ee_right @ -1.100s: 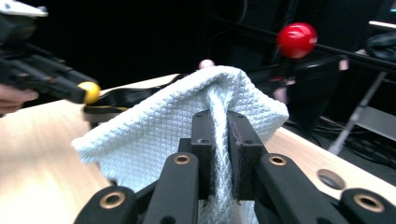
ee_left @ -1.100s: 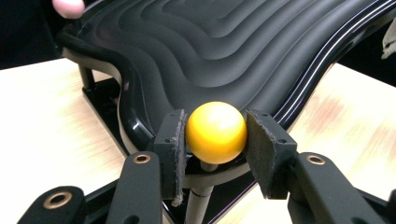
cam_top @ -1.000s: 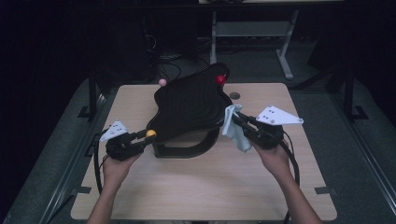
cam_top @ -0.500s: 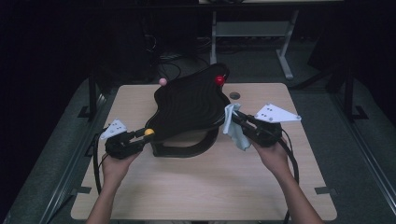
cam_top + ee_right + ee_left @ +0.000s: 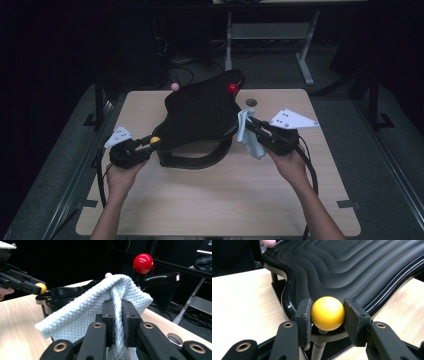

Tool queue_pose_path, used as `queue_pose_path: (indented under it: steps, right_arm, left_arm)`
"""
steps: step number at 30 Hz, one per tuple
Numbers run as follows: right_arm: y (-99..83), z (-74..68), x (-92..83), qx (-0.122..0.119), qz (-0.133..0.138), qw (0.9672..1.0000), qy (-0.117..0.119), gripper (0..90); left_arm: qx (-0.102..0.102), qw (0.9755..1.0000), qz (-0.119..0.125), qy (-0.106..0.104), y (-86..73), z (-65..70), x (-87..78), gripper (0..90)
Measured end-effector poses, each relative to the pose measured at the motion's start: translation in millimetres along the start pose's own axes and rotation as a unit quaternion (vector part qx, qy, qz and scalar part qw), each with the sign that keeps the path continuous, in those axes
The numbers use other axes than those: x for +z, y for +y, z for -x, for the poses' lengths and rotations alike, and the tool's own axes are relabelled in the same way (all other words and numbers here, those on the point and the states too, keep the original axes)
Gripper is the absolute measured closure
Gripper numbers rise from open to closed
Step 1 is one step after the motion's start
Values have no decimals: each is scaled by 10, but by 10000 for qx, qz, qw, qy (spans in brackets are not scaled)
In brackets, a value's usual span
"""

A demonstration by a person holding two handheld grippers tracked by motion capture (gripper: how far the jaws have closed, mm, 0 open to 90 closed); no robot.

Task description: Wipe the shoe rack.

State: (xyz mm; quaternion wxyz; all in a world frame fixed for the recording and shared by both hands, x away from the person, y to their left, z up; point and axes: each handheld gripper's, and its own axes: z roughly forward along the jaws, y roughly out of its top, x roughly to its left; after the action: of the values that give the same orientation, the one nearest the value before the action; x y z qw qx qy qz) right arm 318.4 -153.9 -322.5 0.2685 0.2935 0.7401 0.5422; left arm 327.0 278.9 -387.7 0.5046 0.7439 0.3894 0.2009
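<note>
While the left gripper [image 5: 327, 315] is pinching the yellow ball [image 5: 327, 313], the right gripper [image 5: 117, 315] is clamping a white cloth [image 5: 82, 315]. No writing is showing on the black ridged tray [image 5: 200, 112] at frame centre.

Two grippers, a left gripper [image 5: 145, 144] and a right gripper [image 5: 248, 120]; one white cloth [image 5: 246, 132]; one black ridged tray [image 5: 200, 112] on a stand; three balls on posts at its corners, one yellow ball [image 5: 327, 313], one red ball [image 5: 143, 263], one pink ball [image 5: 175, 86]; one wooden table [image 5: 220, 200]; two hands.

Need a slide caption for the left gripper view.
Left hand-held gripper clamps the yellow ball at the edge of the black ridged tray.
</note>
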Motion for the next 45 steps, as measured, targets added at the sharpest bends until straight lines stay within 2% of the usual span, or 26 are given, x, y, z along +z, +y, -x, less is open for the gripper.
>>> queue_pose_path:
  steps: [2, 7, 10, 13, 15, 19, 21, 25, 29, 33, 35, 39, 41, 45]
  right_arm:
    - [7, 2, 25, -9, -22, 10000, 26, 818]
    - [-13, -99, 17, -15, 55, 9998, 170, 818]
    - [-23, -228, 4, -31, 138, 9991, 407, 818]
    - [-26, -313, -5, -114, 181, 9981, 574, 818]
    - [-14, -310, 2, -151, 172, 9980, 595, 818]
    - [13, -186, 65, -36, 106, 9990, 435, 817]
    - [17, -163, 95, -11, 60, 9990, 436, 817]
    - [7, -218, 92, 3, 95, 9987, 508, 819]
    - [5, -361, 36, -39, 153, 9967, 792, 819]
    - [-3, -485, 4, -114, 218, 9938, 1085, 819]
    - [10, -468, 11, -159, 198, 9938, 1079, 819]
    - [53, -345, 85, -117, 114, 9952, 962, 818]
    - [76, -290, 139, -95, 50, 9952, 970, 818]
    - [87, -270, 166, -51, 11, 9943, 1067, 820]
  left_arm:
    - [4, 10000, -6, 46, 0, -3, -2, 591]
    - [-61, 9999, 3, 153, -6, -52, -36, 579]
    - [-105, 9995, -11, 310, -6, -107, -69, 560]
    - [-142, 9993, -14, 345, -12, -164, -92, 571]
    - [-135, 9994, -45, 318, -7, -177, -92, 589]
    - [-139, 9994, -49, 307, -3, -181, -76, 591]
    - [-126, 9994, -46, 314, -3, -185, -72, 592]
    - [-156, 9993, -46, 325, -6, -217, -84, 596]
    - [-139, 9993, -70, 350, -9, -288, -120, 597]
    - [-167, 9994, -67, 283, -12, -352, -142, 597]
    - [-152, 9994, -81, 289, -5, -351, -137, 595]
    - [-196, 9994, -59, 279, -9, -358, -128, 592]
    - [-183, 9994, -52, 290, -9, -361, -123, 594]
    - [-202, 9994, -41, 275, -11, -374, -121, 599]
